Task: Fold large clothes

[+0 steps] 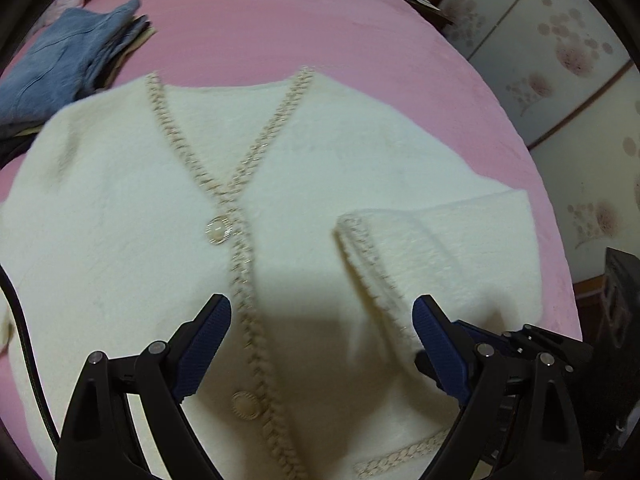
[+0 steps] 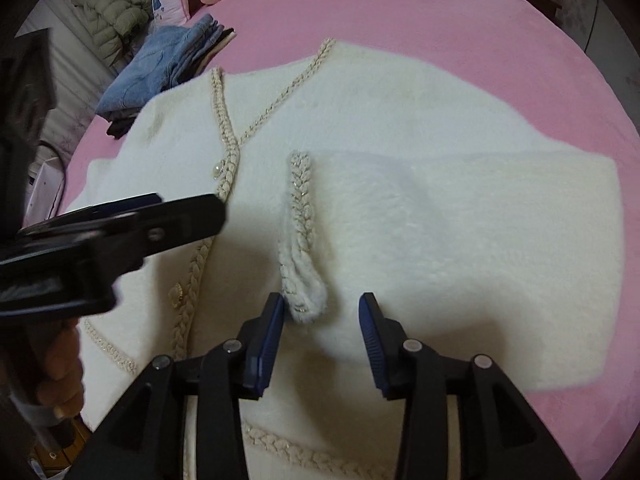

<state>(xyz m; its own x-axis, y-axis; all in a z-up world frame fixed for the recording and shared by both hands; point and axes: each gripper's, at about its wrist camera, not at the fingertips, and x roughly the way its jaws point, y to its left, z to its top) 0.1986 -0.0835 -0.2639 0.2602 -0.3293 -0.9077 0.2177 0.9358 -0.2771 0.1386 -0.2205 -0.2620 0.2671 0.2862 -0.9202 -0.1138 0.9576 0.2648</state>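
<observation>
I am holding my right tool (image 2: pixel 322 340) just over the cuff (image 2: pixel 300 240) of the sleeve (image 2: pixel 440 220) that is lying folded across the chest of the cardigan (image 2: pixel 380 104). Its 2 blue pads are standing partly apart with nothing pinched; the braided cuff tip is sitting just ahead of the left pad, free of it. I judge I am keeping the tool low here because the sleeve is meant to rest flat across the front, so the fold line at the shoulder stays straight.

My left tool (image 1: pixel 322 340) is hanging wide open above the button placket (image 1: pixel 244 320), gripping nothing. In the right wrist view it is reaching in from the left side, with my hand (image 2: pixel 60 372) below it. I judge it is placed there for the opposite sleeve, which looks not yet folded.

The cardigan is lying face up on the pink bed (image 1: pixel 320 20), neckline away from me and hem nearest me. It is cream, fluffy and thick, edged with beige braid along the V-neck, placket, cuff and lower pocket line, with 2 round buttons (image 1: pixel 219 231) showing. The pile looks soft, so I expect it to be springing back from creases.

A folded pile of blue jeans (image 1: pixel 68 60) is sitting on the bed beyond the cardigan's left shoulder, just touching its edge.
</observation>
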